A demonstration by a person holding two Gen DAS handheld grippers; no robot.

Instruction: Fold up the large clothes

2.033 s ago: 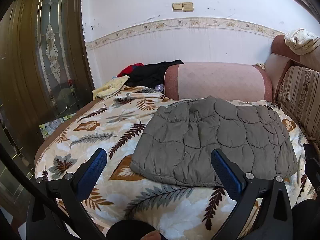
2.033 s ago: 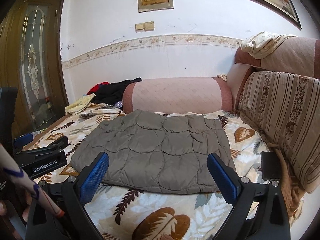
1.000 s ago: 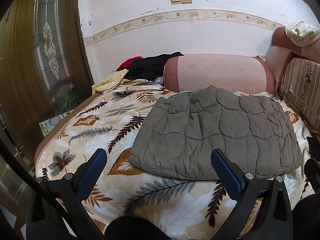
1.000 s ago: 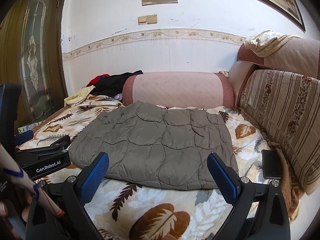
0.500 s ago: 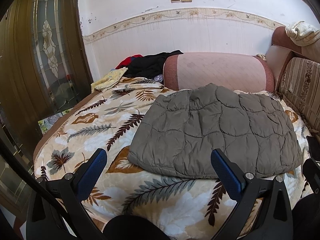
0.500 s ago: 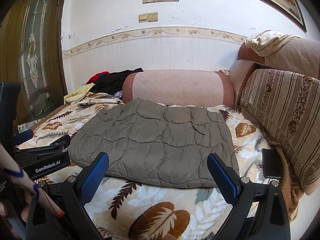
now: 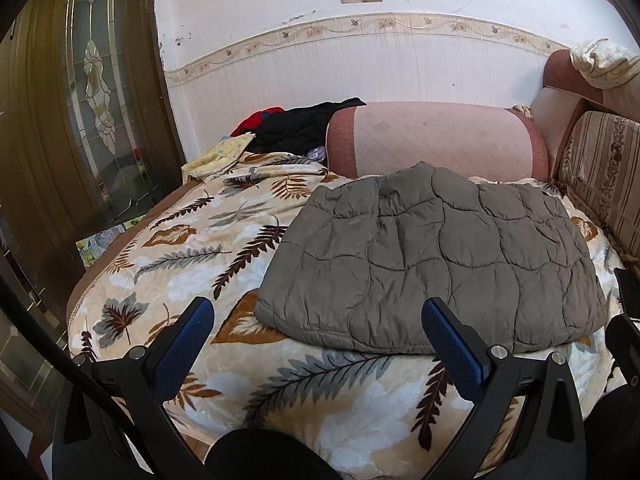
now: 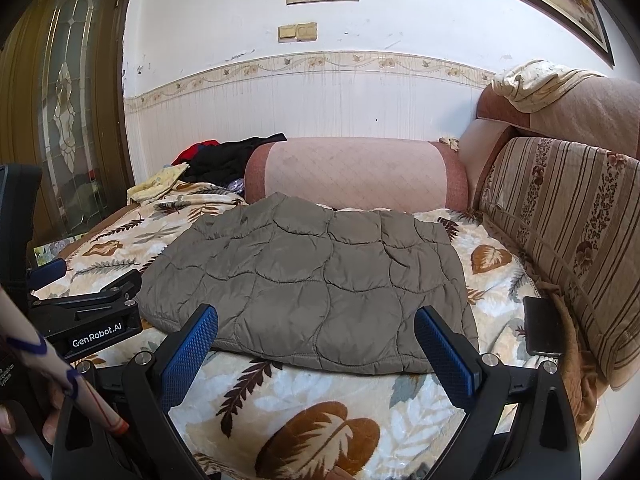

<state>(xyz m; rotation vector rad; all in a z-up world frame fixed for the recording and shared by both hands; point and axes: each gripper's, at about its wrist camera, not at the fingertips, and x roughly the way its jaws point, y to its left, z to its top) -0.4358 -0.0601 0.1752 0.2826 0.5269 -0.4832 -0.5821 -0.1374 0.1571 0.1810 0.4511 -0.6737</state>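
A grey-olive quilted jacket [image 7: 436,256] lies folded into a flat rectangle on the leaf-print blanket [image 7: 192,256]; it also shows in the right wrist view [image 8: 316,280]. My left gripper [image 7: 316,340] is open and empty, held back from the jacket's near edge. My right gripper [image 8: 316,344] is open and empty, just in front of the jacket's near edge. The left gripper's body [image 8: 92,316] shows at the left of the right wrist view.
A pink bolster [image 8: 356,172] lies behind the jacket against the wall. A pile of black, red and yellow clothes [image 7: 288,128] sits at the back left. A striped sofa back [image 8: 560,232] runs along the right, with a black phone [image 8: 542,326] beside it. A wooden glass door [image 7: 96,100] stands left.
Both grippers drifted slightly, so the jacket shifts a little in view. Nothing was grasped or released; the jacket has not moved.
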